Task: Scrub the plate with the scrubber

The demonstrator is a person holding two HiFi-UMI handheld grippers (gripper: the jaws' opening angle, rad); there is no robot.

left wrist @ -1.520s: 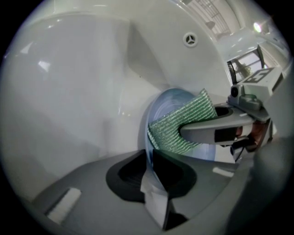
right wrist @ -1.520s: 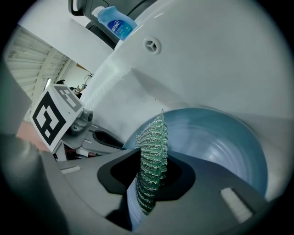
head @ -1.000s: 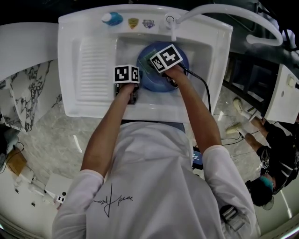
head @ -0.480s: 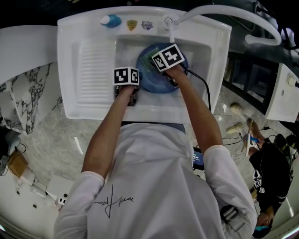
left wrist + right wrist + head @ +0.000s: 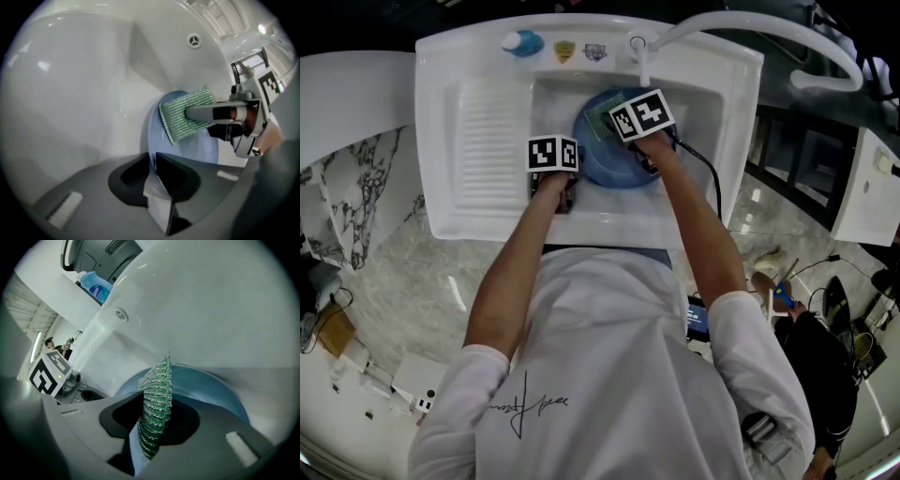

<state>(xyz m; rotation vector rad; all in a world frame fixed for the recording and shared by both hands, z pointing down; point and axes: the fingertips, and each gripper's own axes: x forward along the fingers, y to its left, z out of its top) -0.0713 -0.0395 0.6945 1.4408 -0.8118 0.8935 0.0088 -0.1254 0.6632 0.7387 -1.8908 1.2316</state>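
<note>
A blue plate stands tilted in the white sink basin. My left gripper is shut on the plate's rim and holds it on edge. My right gripper is shut on a green mesh scrubber, which lies pressed flat against the plate's face. In the left gripper view the scrubber covers the upper part of the plate. From the head view the scrubber peeks out beside the right gripper's marker cube.
A ribbed washboard slope fills the sink's left side. A tap and a blue bottle sit on the back ledge, and a white hose arcs to the right. An overflow hole is in the basin wall.
My right gripper and the scrubber have slid slightly to the right across the plate. The left gripper and the plate have stayed put.
</note>
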